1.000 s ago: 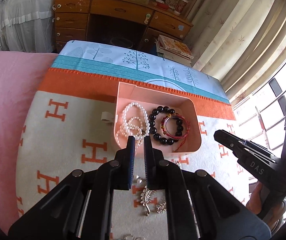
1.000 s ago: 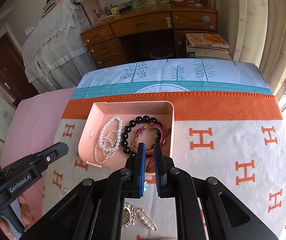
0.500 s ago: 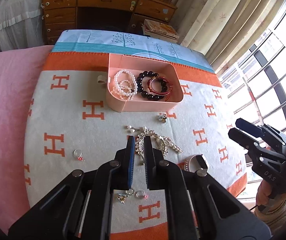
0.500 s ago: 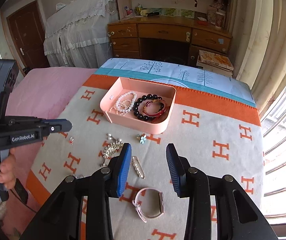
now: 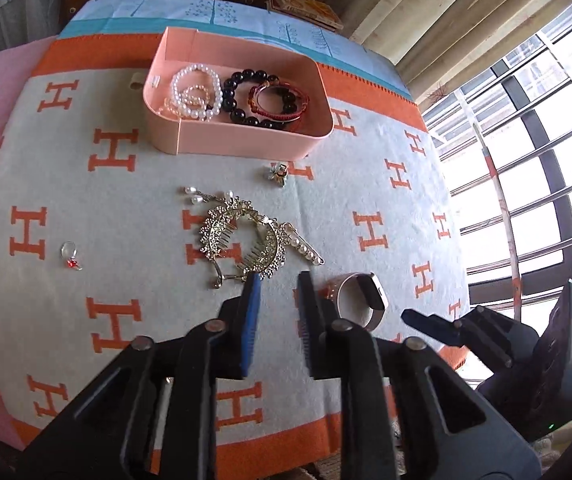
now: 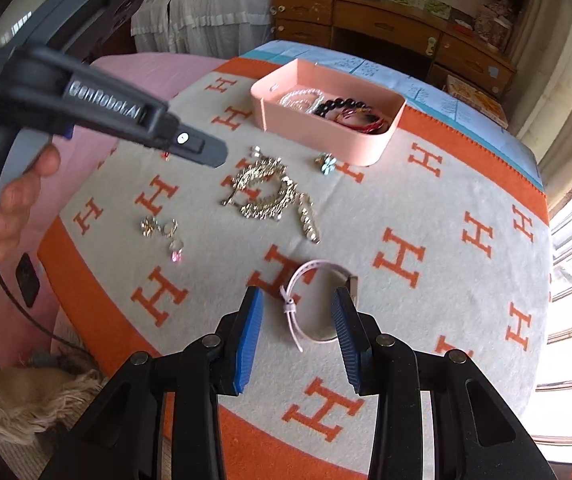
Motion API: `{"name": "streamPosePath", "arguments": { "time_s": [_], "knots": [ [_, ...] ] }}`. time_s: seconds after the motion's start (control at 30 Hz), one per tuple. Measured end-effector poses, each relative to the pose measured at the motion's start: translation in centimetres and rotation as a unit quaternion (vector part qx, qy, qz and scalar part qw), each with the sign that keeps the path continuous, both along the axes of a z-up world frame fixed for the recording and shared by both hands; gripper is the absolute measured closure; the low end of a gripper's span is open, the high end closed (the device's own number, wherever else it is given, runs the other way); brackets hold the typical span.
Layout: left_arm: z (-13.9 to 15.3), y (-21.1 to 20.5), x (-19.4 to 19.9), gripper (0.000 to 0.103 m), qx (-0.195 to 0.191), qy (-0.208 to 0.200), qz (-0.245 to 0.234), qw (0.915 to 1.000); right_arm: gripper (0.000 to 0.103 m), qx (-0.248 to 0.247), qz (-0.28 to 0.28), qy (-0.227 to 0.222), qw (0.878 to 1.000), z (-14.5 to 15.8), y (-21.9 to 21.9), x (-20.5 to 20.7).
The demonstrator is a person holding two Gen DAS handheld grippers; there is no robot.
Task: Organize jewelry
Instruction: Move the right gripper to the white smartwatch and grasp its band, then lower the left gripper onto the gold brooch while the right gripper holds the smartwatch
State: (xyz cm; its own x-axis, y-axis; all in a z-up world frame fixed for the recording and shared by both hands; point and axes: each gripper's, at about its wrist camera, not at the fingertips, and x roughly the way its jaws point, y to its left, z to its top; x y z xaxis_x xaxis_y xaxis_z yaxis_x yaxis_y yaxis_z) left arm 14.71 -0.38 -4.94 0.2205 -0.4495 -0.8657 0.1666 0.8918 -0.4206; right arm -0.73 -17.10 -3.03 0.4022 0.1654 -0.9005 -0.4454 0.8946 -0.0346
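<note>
Now the left gripper is opening its jaws, and nothing is between them; it hangs just beside the gold hair comb. Also the right gripper stands open above the watch, whose pale band shows between the blue pads without touching them. Farther away, the pink tray holds a pearl bracelet and a dark bead bracelet on the orange-lettered blanket.

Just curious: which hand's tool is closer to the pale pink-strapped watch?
Right. Right gripper hovers with the pale pink-strapped watch between its open fingers; left gripper, opening, sits beside it.
</note>
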Motion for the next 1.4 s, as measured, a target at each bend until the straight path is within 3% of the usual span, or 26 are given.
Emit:
{"name": "streamPosePath", "arguments": {
  "time_s": [0.07, 0.27, 0.37, 0.43, 0.53, 0.63, 0.7, 0.77, 1.03, 1.4],
  "knots": [
    [-0.8, -0.4, 0.6, 0.055, -0.010, -0.002, 0.015, 0.9998, 0.066, -0.006, 0.011, 0.013, 1.000, -1.5, 0.4, 0.0],
    [-2.4, -0.6, 2.9, 0.055, -0.018, 0.015, 0.067, 0.9975, 0.068, -0.033, 0.032, 0.037, 0.998, -5.7, 1.7, 2.2],
    [-3.4, -0.4, 3.8, 0.056, -0.020, 0.030, 0.098, 0.9946, 0.079, -0.030, 0.037, 0.033, 0.998, -6.3, 1.7, 2.4],
    [-4.0, -0.3, 4.3, 0.056, -0.022, 0.040, 0.117, 0.9920, 0.094, -0.036, 0.035, 0.028, 0.998, -6.4, 1.7, 2.5],
    [-4.9, -0.3, 4.9, 0.056, -0.025, 0.053, 0.145, 0.9877, 0.094, -0.020, 0.021, 0.026, 0.999, -6.1, 0.9, 2.8],
    [-5.2, -0.6, 5.3, 0.064, -0.014, 0.054, 0.163, 0.9850, 0.094, 0.001, 0.004, 0.018, 1.000, -5.3, -0.5, 3.0],
    [-5.5, -1.0, 5.6, 0.075, -0.006, 0.059, 0.171, 0.9834, 0.094, 0.019, -0.003, 0.015, 1.000, -4.8, -1.2, 2.9],
    [-5.6, -1.5, 5.8, 0.080, 0.011, 0.061, 0.174, 0.9828, 0.094, 0.033, -0.008, 0.015, 0.999, -4.6, -1.9, 2.9],
    [-6.8, -3.5, 6.2, 0.081, 0.060, 0.090, 0.173, 0.9791, 0.094, 0.073, -0.010, 0.016, 0.997, -4.5, -3.6, 2.3],
    [-7.0, -5.7, 6.7, 0.084, 0.114, 0.082, 0.157, 0.9775, 0.093, 0.107, -0.019, 0.029, 0.994, -5.5, -5.7, 2.4]
  ]
}}
